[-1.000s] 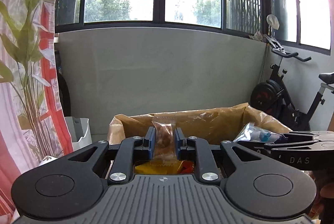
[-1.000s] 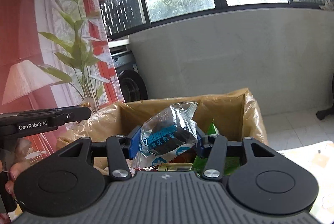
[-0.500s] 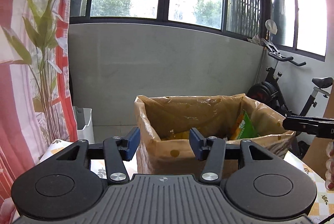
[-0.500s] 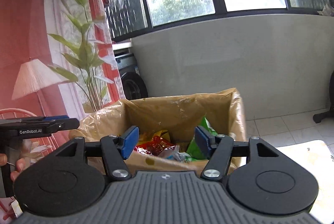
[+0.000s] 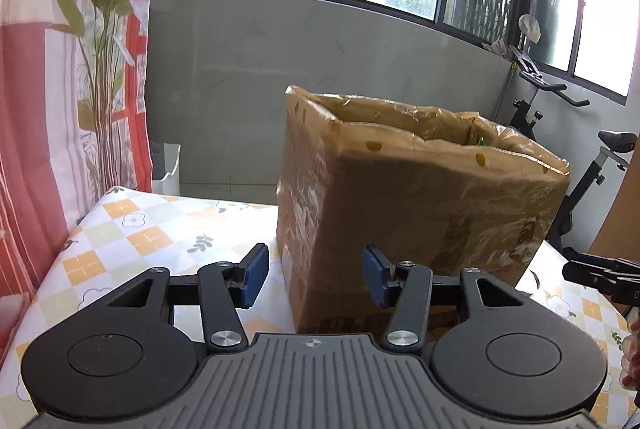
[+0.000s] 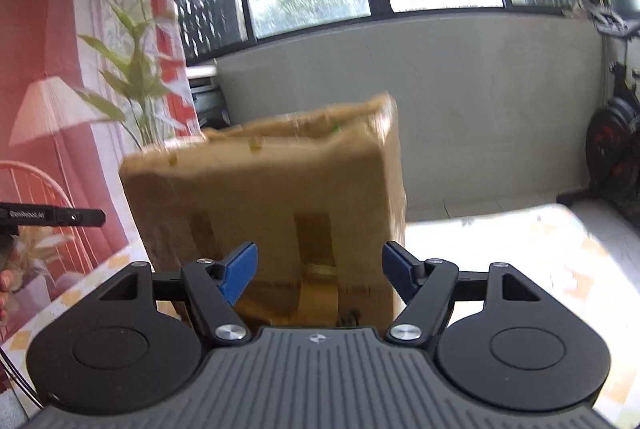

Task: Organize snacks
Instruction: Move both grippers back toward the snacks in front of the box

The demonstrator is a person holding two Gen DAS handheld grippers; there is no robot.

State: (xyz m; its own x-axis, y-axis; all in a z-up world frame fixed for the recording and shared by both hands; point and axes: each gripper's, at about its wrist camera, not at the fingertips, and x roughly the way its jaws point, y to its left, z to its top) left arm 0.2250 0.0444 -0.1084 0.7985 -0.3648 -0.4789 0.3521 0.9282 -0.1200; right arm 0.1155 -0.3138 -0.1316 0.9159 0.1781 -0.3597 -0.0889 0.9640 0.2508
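Note:
A brown cardboard box (image 5: 416, 205) lined with a plastic bag stands on the table; it also shows, blurred, in the right wrist view (image 6: 272, 205). A sliver of green snack packet (image 5: 477, 140) peeks over its rim; the other contents are hidden. My left gripper (image 5: 314, 279) is open and empty, low in front of the box's near corner. My right gripper (image 6: 319, 271) is open and empty, low in front of the box's side. Each gripper shows at the edge of the other's view.
The table has a checked floral cloth (image 5: 132, 233). A curtain with a plant print (image 5: 72, 69) hangs at the left. An exercise bike (image 5: 576, 157) stands on the floor to the right. A white bin (image 5: 166, 169) sits beyond the table.
Both grippers let go of their snack packets over the box, opened, and have pulled back and down to table level in front of it.

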